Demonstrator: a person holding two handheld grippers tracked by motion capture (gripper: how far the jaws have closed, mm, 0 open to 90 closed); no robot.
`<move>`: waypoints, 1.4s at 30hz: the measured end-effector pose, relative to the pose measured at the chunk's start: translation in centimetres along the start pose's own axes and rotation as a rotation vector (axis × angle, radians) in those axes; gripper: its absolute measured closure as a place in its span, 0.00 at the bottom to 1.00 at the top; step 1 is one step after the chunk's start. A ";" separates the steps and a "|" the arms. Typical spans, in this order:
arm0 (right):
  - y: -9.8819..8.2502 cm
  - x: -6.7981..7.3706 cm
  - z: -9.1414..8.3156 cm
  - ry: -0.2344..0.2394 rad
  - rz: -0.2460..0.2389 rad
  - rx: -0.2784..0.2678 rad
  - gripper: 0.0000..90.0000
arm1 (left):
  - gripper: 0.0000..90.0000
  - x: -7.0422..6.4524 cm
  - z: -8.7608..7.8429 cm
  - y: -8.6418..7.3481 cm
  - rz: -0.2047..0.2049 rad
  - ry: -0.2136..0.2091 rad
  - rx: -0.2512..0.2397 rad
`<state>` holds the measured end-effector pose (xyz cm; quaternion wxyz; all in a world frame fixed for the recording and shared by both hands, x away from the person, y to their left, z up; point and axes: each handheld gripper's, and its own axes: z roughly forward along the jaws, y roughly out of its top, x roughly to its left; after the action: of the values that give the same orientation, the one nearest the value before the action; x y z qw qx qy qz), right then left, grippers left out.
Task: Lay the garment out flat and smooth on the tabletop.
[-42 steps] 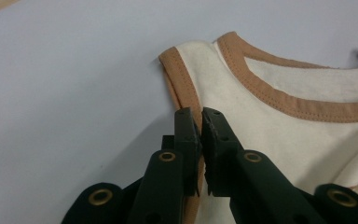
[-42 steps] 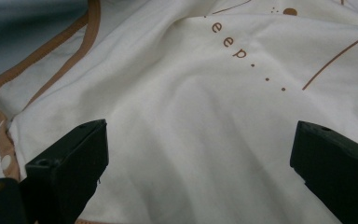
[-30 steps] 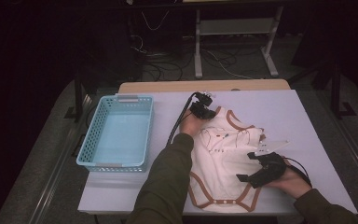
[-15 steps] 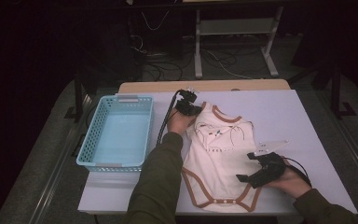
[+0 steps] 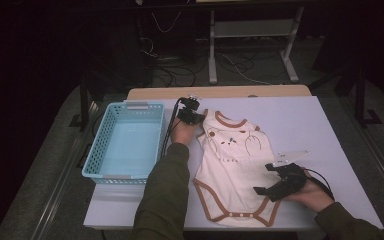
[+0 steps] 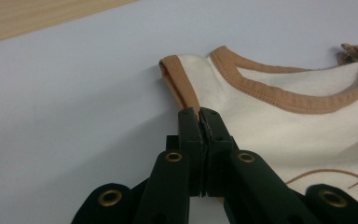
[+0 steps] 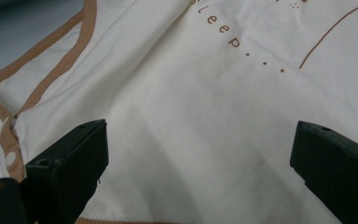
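Two grippers work a cream baby bodysuit (image 5: 232,167) lying flat on the white table (image 5: 325,125), just right of the blue basket (image 5: 127,142). Left gripper (image 6: 199,114): jaws pressed together, pinching the brown-trimmed shoulder edge at the garment's far left corner. Right gripper (image 7: 198,163): jaws spread wide over the lower body of the garment near its right edge, nothing between the pads.

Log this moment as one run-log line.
left tongs: shut on cream brown-trimmed baby bodysuit shoulder | right tongs: open over bodysuit hem | blue plastic basket: beside
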<state>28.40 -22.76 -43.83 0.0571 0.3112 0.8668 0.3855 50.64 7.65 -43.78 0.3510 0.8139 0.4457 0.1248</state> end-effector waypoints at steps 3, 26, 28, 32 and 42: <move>0.0 0.0 0.0 -0.001 0.003 -0.001 0.04 | 0.95 -0.2 0.0 -0.1 0.004 -0.003 -0.004; 0.4 -0.8 0.4 0.011 0.015 0.013 0.05 | 0.40 -3.2 -4.4 -2.3 0.004 -0.141 -0.054; 0.4 -0.8 0.4 0.011 0.016 0.012 0.05 | 0.38 -3.4 -4.6 -2.4 0.012 -0.143 -0.053; 0.8 -1.2 0.2 0.004 0.025 -0.004 0.05 | 0.35 -4.3 -5.4 -3.1 0.032 -0.158 -0.050; 1.6 -2.1 0.3 -0.012 0.038 -0.013 0.05 | 0.33 -6.1 -7.9 -5.5 0.086 -0.167 -0.034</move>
<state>30.95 -22.99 -43.22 0.0571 0.3297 0.8578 0.3901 39.55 8.27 -41.19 0.3953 0.8338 0.3773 0.0789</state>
